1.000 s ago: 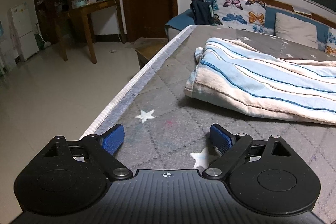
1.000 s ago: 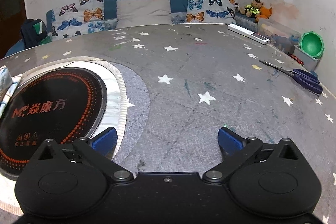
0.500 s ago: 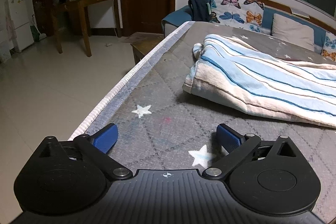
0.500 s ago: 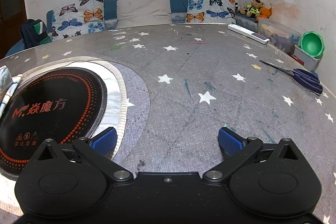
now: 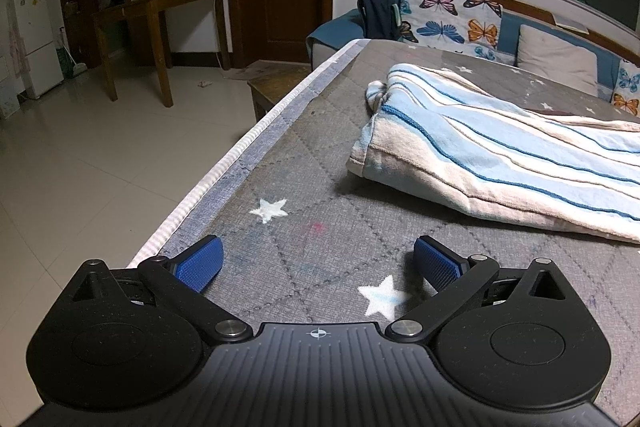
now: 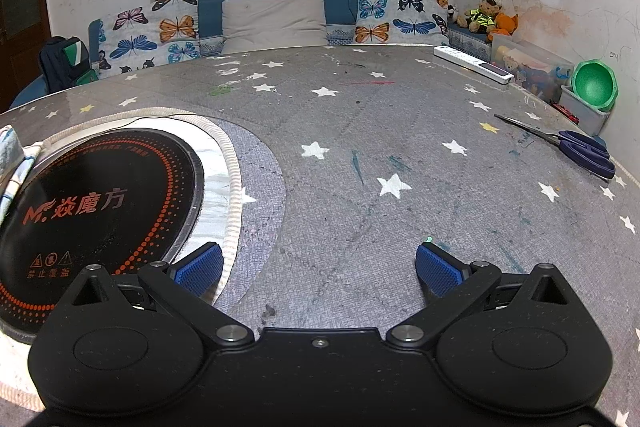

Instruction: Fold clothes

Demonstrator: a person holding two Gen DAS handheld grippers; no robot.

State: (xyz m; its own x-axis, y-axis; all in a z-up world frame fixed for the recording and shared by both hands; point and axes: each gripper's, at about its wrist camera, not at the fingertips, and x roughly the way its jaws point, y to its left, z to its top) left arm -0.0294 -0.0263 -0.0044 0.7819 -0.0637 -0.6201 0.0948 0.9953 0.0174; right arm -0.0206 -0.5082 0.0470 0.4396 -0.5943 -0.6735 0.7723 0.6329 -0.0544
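Note:
A striped blue, white and beige garment (image 5: 500, 155) lies folded over on the grey star-patterned table (image 5: 320, 219), ahead and right of my left gripper (image 5: 318, 261). That gripper is open and empty, low over the table near its left edge, short of the cloth. A sliver of the garment (image 6: 12, 155) shows at the far left of the right wrist view. My right gripper (image 6: 318, 265) is open and empty, low over the table beside the black round induction cooktop (image 6: 92, 211).
Scissors (image 6: 576, 147) and a white power strip (image 6: 472, 69) lie at the table's right side. A green bowl (image 6: 594, 87) and boxes stand beyond. A bench with butterfly cushions (image 6: 160, 31) runs behind the table. The floor (image 5: 100, 155) drops off left.
My left gripper has opened a little wider and swung slightly right, bringing the garment nearer the middle of its view. The right gripper has barely moved.

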